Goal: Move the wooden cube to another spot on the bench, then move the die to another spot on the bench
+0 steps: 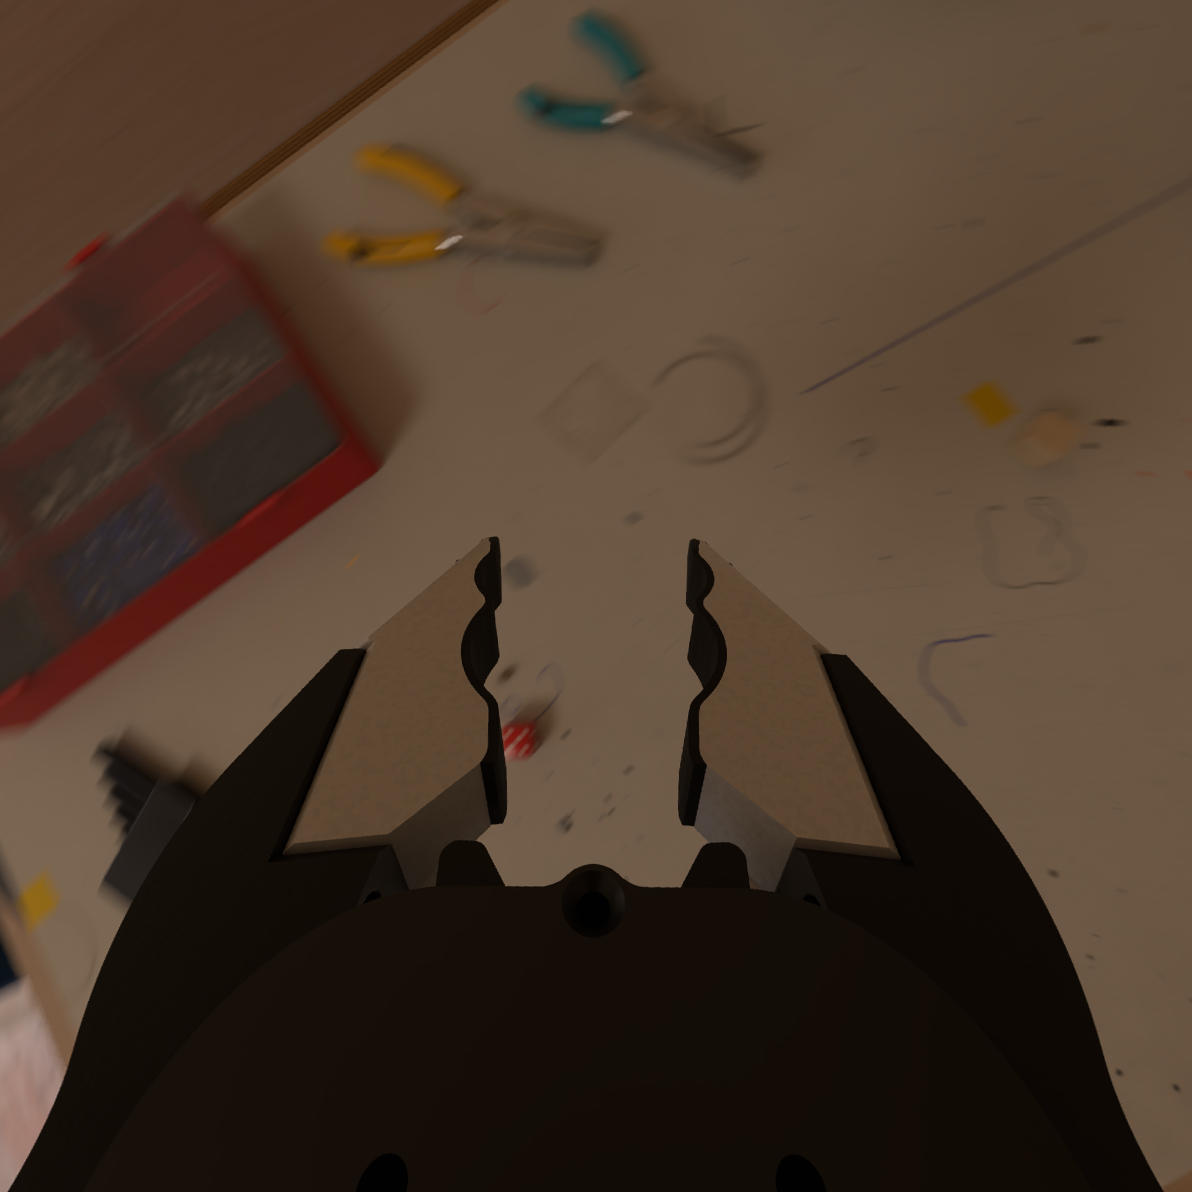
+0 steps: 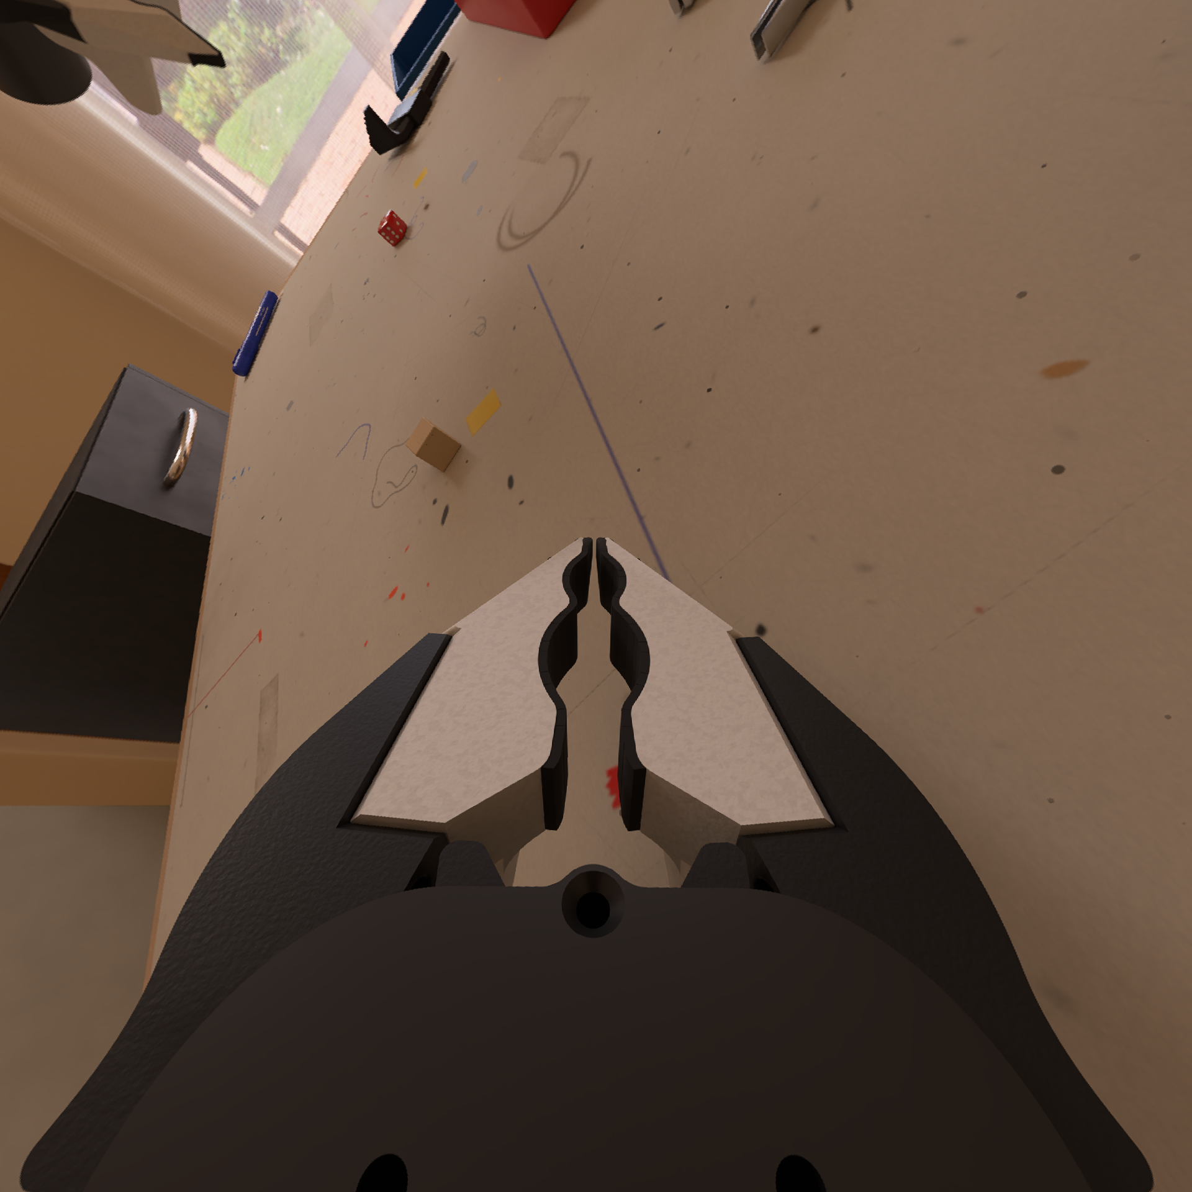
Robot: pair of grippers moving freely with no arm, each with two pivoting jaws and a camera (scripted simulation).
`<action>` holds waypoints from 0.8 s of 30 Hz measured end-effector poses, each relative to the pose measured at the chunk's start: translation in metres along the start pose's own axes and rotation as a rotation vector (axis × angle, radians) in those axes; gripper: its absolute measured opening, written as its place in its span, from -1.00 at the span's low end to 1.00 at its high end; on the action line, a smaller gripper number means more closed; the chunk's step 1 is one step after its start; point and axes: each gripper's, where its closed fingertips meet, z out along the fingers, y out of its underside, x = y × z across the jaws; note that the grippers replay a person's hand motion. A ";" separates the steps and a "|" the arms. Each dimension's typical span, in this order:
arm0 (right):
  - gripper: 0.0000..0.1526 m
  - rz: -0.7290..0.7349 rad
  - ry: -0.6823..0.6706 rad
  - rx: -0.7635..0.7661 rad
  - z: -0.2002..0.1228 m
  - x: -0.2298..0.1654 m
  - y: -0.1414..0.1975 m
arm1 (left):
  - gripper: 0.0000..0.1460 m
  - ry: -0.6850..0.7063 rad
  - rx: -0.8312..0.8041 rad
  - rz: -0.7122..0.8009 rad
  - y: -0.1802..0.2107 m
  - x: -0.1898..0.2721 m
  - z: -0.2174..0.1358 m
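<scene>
The wooden cube (image 2: 433, 444) rests on the bench beside a yellow patch; it shows blurred at the far right of the left wrist view (image 1: 1046, 438). The red die (image 2: 391, 228) sits farther along the bench near its edge; in the left wrist view it lies just below my left gripper's left finger (image 1: 520, 740). My left gripper (image 1: 593, 548) is open and empty, above the bench over the die area. It also shows at the top left of the right wrist view (image 2: 155, 51). My right gripper (image 2: 593, 545) is shut and empty, above the bench, well short of the cube.
A red parts organiser (image 1: 148, 438) lies at the left, with yellow-handled pliers (image 1: 438, 213) and teal-handled pliers (image 1: 619, 97) beyond. A black tool (image 2: 406, 106) and a blue marker (image 2: 255, 332) lie near the bench edge. A dark cabinet (image 2: 116, 548) stands beside the bench.
</scene>
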 end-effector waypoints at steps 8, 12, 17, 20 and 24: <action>-0.98 0.052 -0.003 -0.065 0.006 0.005 0.004 | -0.17 -0.006 -0.197 -0.327 0.122 -0.070 0.016; -1.00 0.066 0.006 -0.066 0.007 0.007 0.004 | -0.12 0.046 -0.291 -0.259 0.149 -0.055 0.042; -1.00 0.041 0.048 -0.065 0.007 0.008 0.005 | -0.44 0.016 -0.400 -0.098 0.165 -0.047 0.058; -1.00 0.023 0.065 -0.063 0.007 0.008 0.005 | -0.75 0.010 -0.404 -0.042 0.165 -0.047 0.060; -1.00 0.026 0.046 -0.059 0.007 0.007 0.005 | -0.75 -0.004 -0.372 -0.092 0.161 -0.060 0.049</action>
